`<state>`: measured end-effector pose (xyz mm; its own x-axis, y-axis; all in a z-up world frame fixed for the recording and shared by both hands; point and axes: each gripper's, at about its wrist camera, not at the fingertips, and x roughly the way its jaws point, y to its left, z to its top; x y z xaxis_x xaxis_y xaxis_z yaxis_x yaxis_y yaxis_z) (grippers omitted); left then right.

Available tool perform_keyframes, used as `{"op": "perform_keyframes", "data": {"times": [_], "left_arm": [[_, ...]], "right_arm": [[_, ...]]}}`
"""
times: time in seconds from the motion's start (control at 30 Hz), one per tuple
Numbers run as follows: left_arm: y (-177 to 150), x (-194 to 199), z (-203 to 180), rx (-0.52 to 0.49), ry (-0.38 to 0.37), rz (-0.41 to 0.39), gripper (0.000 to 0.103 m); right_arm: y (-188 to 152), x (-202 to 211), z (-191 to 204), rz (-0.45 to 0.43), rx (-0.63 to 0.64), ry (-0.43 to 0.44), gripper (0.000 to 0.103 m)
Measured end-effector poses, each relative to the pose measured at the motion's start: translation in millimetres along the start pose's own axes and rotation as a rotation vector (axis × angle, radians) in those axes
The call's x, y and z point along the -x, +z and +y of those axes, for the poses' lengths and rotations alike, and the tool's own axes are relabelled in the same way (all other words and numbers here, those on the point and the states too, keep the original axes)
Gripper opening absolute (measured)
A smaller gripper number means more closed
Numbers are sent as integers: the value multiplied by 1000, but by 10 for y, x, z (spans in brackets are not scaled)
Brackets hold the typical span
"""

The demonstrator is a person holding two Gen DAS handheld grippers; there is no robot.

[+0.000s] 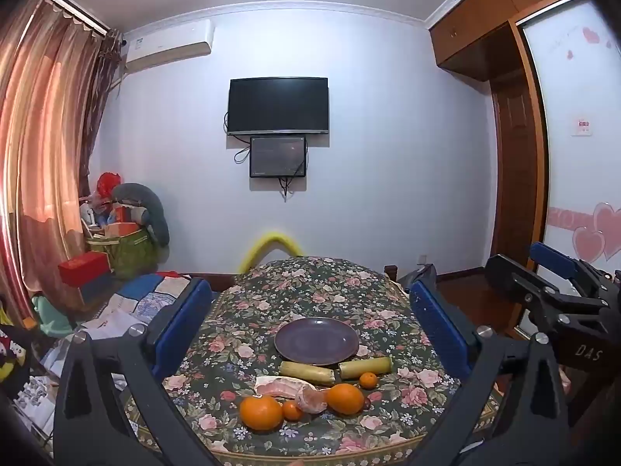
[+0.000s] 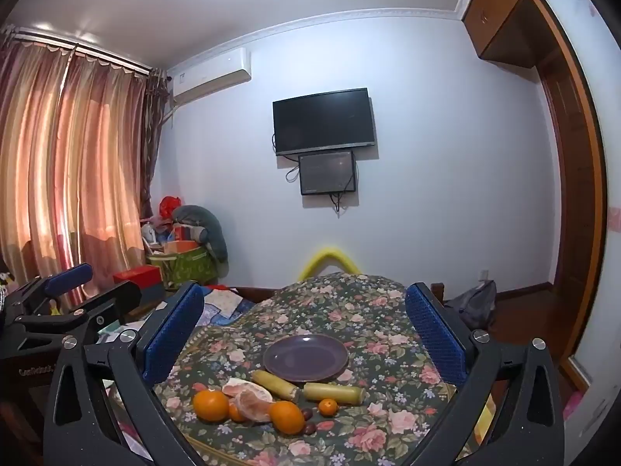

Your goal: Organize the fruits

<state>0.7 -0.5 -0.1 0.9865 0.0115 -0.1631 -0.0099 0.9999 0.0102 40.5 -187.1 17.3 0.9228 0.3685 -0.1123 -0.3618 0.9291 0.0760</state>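
Note:
A purple plate [image 1: 316, 339] [image 2: 306, 358] lies bare on the flowered tablecloth [image 1: 310, 283]. In front of it lie two yellow-green cane pieces [image 1: 306, 372] [image 1: 365, 367], a peeled pomelo wedge [image 1: 279, 385], a peeled segment [image 1: 310, 402], two big oranges [image 1: 261, 411] [image 1: 344, 398] and two small tangerines [image 1: 292, 411] [image 1: 367, 380]. Small dark red fruits [image 2: 307, 413] sit beside the right orange. My left gripper [image 1: 310, 322] and right gripper [image 2: 304, 330] both hover before the table, open wide, nothing between the blue pads. The right gripper [image 1: 559, 272] shows at the left view's right edge.
A yellow chair back [image 1: 271, 248] rises behind the table. A quilt and papers [image 1: 128, 306] lie to the left, with boxes and bags [image 1: 116, 240] in the corner by the curtains. A wardrobe [image 1: 516, 155] and a grey bag [image 2: 475, 303] stand on the right.

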Motion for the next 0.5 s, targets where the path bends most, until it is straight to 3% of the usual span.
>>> {"op": "perform_keyframes", "data": {"times": [0.5], "left_arm": [[-10, -59, 87, 44, -3, -8, 103]], "right_arm": [[-33, -35, 5, 11, 15, -9, 103]]}}
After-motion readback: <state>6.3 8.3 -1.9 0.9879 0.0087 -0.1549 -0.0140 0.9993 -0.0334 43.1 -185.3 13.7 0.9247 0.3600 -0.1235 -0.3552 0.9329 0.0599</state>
